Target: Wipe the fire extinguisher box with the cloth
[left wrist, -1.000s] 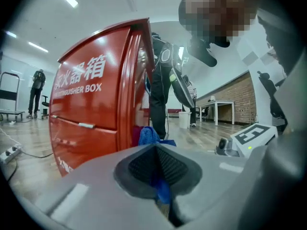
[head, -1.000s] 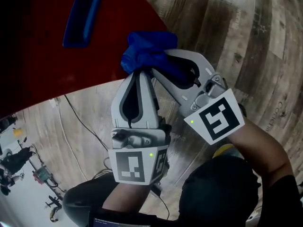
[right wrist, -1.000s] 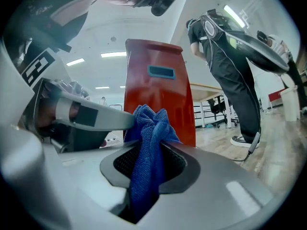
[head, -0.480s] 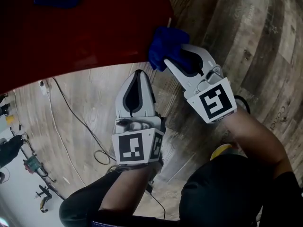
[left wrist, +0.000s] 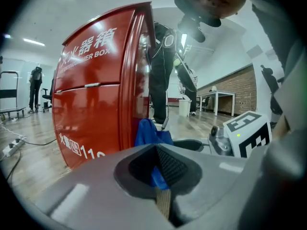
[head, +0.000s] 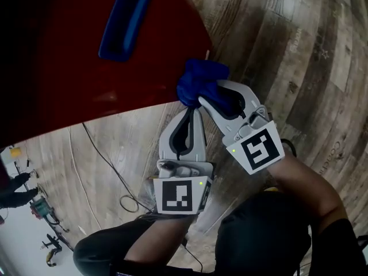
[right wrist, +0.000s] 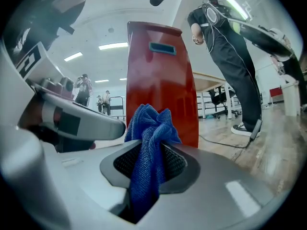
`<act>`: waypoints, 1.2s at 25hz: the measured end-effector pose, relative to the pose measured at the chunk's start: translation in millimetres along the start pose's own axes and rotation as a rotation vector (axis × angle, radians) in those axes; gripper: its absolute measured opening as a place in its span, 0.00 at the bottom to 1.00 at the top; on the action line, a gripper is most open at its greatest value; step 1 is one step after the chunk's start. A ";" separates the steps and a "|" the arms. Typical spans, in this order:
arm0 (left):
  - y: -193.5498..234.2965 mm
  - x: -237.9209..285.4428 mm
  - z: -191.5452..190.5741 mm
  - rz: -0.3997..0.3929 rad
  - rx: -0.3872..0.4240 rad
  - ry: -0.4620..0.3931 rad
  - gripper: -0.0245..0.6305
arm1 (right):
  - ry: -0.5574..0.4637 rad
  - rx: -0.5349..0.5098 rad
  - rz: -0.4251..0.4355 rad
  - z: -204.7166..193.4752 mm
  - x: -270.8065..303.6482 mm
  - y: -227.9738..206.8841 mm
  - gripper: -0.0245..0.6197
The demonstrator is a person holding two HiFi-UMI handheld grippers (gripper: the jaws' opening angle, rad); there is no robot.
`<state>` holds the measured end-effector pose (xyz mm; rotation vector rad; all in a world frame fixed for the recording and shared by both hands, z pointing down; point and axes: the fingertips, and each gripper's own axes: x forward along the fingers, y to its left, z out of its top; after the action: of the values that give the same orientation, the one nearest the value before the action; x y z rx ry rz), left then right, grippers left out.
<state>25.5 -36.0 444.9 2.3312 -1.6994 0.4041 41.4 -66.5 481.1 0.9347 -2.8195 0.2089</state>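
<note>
The red fire extinguisher box (head: pixel 86 68) fills the upper left of the head view, with a blue handle recess (head: pixel 123 22) on it. In the left gripper view the red box (left wrist: pixel 100 90) stands upright just ahead. A bunched blue cloth (head: pixel 198 79) sits at the box's lower right corner, touching its edge. My right gripper (head: pixel 202 96) is shut on the cloth (right wrist: pixel 146 143), which bulges out past its tips. My left gripper (head: pixel 190 109) is beside it, tips at the cloth's underside. Its jaws are shut, and a strip of blue cloth (left wrist: pixel 158 176) shows between its pads.
A black cable (head: pixel 109 165) trails over the wooden floor (head: pixel 299 56) left of my arms. A person in dark clothes (right wrist: pixel 230 56) stands close to the box. Tables and chairs (left wrist: pixel 216 99) stand farther back, and more people (right wrist: pixel 84 87) are in the distance.
The left gripper, half a second ago apart from the cloth, has moved up to it beside the right gripper. The cloth stays at the box's corner.
</note>
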 end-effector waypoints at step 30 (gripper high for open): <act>-34.1 -14.0 271.8 -0.001 0.104 -0.395 0.04 | -0.274 -0.096 -0.024 247.4 -44.0 -63.4 0.22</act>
<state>77.5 -105.9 184.9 2.6225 -1.8809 0.0288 87.0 -136.8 235.9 1.0477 -3.0294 -0.0634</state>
